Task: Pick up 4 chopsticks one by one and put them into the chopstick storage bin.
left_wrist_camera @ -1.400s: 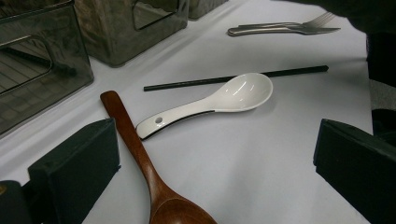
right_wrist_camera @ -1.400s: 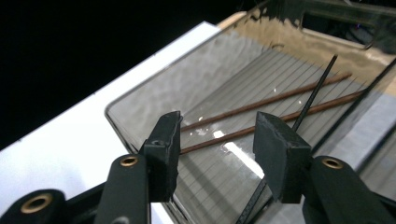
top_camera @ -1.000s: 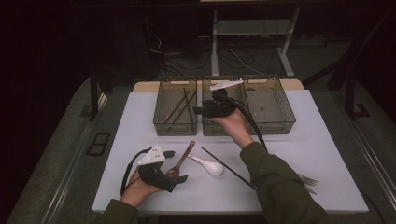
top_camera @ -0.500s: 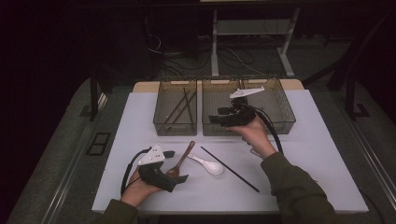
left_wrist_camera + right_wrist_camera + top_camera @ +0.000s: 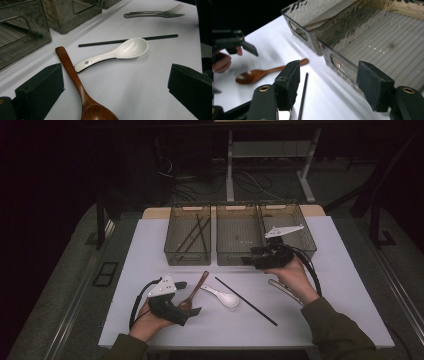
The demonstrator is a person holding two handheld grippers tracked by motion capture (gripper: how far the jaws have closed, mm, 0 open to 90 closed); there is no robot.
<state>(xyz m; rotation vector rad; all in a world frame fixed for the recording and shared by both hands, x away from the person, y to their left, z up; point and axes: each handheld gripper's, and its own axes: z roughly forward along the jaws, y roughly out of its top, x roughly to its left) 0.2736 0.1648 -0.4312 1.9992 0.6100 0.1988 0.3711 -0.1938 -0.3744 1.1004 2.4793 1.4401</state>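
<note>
- The right hand-held gripper (image 5: 248, 261) hovered by the front wall of the middle bin (image 5: 239, 254), near the far edge of the desk (image 5: 150, 245). Its jaws stood apart with nothing between them and had just been opening.
- Below it, toward the middle of the desk, the loose black chopstick (image 5: 246, 301) lay flat and slanted, apparently the next item to sort. Two more chopsticks (image 5: 196, 234) already rested in the left bin (image 5: 186, 255).
- The left hand-held gripper (image 5: 192, 310) sat near the front left corner, jaws apart, with the wooden spoon (image 5: 80, 87) lying between them but unpressed.
- The white spoon (image 5: 117, 53) lay just beside the chopstick, its bowl almost touching the stick.
- A fork and another steel piece (image 5: 155, 13) lay toward the right edge.
- Risk: a thin stick flat on a smooth surface could roll or skid from the pads if the jaws closed off-centre.
- Risk: reaching in steeply might nudge the white spoon, since the two lay so close.
- Risk: the right gripper's trailing cable (image 5: 312, 275) could drag across the steel pieces beneath it.
</note>
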